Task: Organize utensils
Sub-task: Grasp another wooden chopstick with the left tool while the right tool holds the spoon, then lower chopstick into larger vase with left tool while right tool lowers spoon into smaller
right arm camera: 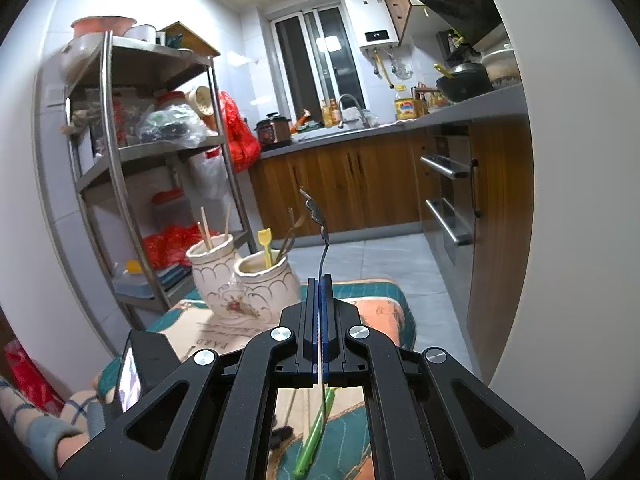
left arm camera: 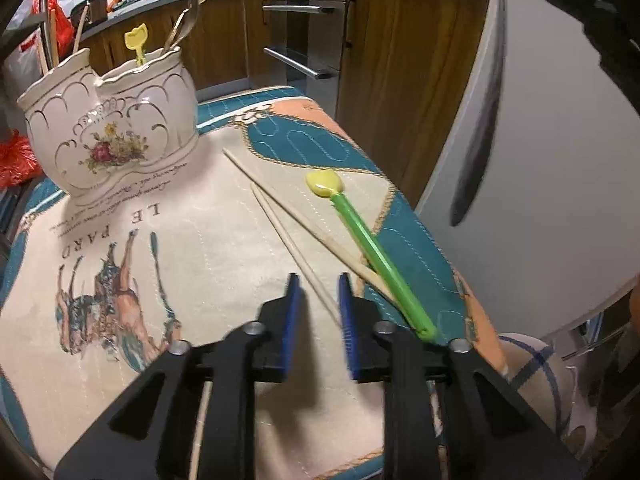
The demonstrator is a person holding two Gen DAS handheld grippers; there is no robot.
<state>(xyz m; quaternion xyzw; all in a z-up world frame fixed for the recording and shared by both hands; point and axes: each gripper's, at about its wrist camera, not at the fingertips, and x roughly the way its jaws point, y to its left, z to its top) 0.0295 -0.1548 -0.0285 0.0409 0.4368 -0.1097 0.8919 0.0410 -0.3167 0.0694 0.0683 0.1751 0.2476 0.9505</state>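
Here, right gripper (right arm camera: 321, 284) jaws clamp a fork (right arm camera: 318, 220) — left gripper (left arm camera: 320, 286) parted.

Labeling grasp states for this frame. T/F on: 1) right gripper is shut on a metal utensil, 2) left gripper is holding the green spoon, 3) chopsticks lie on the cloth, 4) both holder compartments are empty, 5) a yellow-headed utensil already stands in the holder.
1) True. The right gripper is shut on a thin metal utensil that sticks up past its fingertips.
2) False. The left gripper is open and holds nothing; the green spoon lies on the cloth beside it.
3) True. Two chopsticks lie loose on the cloth.
4) False. The ceramic holder has chopsticks in one compartment and cutlery in the other.
5) True. A yellow-headed utensil stands in the compartment with the cutlery.
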